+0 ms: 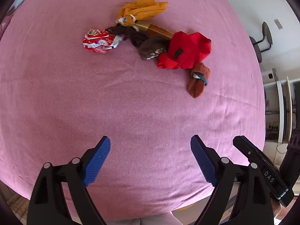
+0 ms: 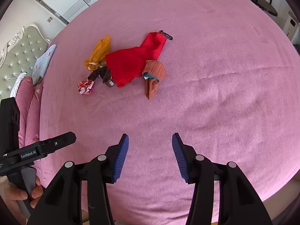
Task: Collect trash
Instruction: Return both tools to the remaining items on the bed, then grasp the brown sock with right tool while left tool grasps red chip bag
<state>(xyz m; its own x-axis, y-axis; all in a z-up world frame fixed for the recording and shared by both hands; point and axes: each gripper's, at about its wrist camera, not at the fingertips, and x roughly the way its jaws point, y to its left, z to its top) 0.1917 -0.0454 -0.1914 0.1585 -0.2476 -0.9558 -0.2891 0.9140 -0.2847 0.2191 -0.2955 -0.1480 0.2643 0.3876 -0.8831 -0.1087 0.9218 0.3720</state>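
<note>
A crumpled red and white wrapper (image 1: 98, 40) lies on the pink bed sheet (image 1: 93, 97), at the left end of a small pile; it also shows in the right wrist view (image 2: 85, 87). A gold tube-like item (image 1: 153, 29) lies half under the clothes. My left gripper (image 1: 150, 146) is open and empty, hovering well short of the pile. My right gripper (image 2: 150, 142) is open and empty, also short of the pile.
The pile holds a red cloth bag (image 1: 187, 50) (image 2: 131, 63), a yellow cloth (image 1: 142, 9) (image 2: 99, 52), a rust-orange sock (image 1: 198, 78) (image 2: 153, 75) and dark brown socks (image 1: 148, 46). Pillows (image 2: 28, 101) and a headboard (image 2: 16, 56) are left. A stool (image 1: 262, 39) stands beyond the bed.
</note>
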